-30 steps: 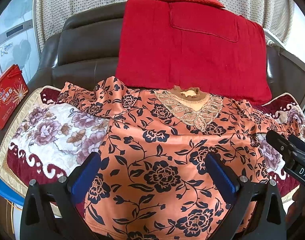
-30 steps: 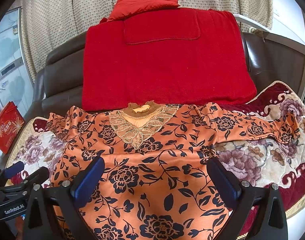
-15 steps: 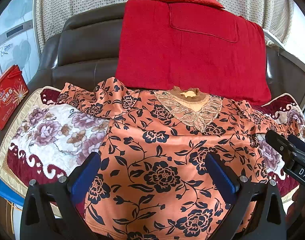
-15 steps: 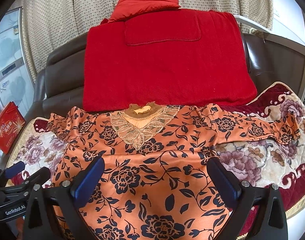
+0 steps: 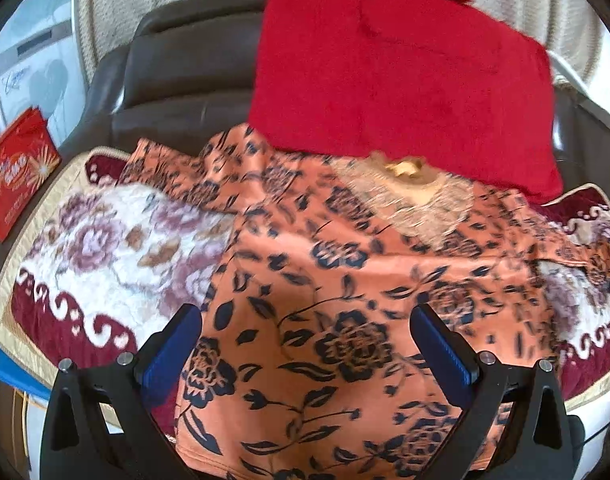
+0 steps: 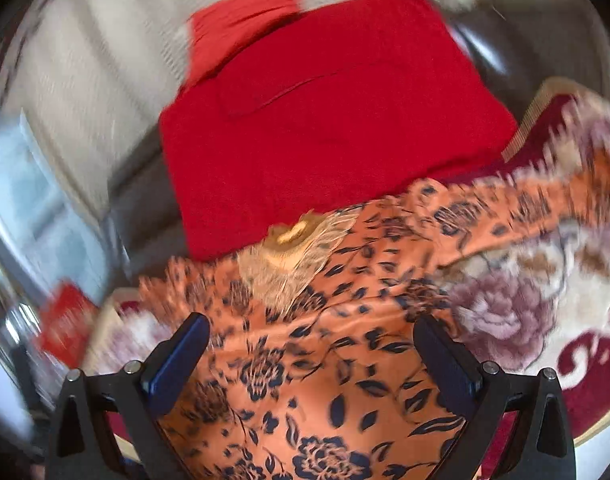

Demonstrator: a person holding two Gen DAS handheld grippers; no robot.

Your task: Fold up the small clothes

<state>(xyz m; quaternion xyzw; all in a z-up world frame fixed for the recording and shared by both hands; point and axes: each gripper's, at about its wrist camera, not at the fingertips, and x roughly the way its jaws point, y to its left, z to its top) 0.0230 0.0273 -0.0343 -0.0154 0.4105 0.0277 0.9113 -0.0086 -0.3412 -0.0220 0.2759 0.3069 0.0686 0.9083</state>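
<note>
An orange blouse [image 5: 345, 320] printed with dark blue flowers lies spread flat, front side up, on a floral cushion cover [image 5: 105, 240] that covers the seat of a dark leather sofa [image 5: 177, 80]. Its lace neckline [image 5: 417, 196] points toward the sofa back, where a red towel [image 5: 385, 80] hangs down and touches the collar. One sleeve stretches out to each side. The left gripper [image 5: 305, 344] hovers over the lower part of the blouse with its jaws wide apart, holding nothing. The right gripper [image 6: 311, 356] also hangs above the blouse, jaws spread wide and empty; its view is tilted and blurred. A red packet [image 5: 17, 176] sits at the far left beside the sofa.
</note>
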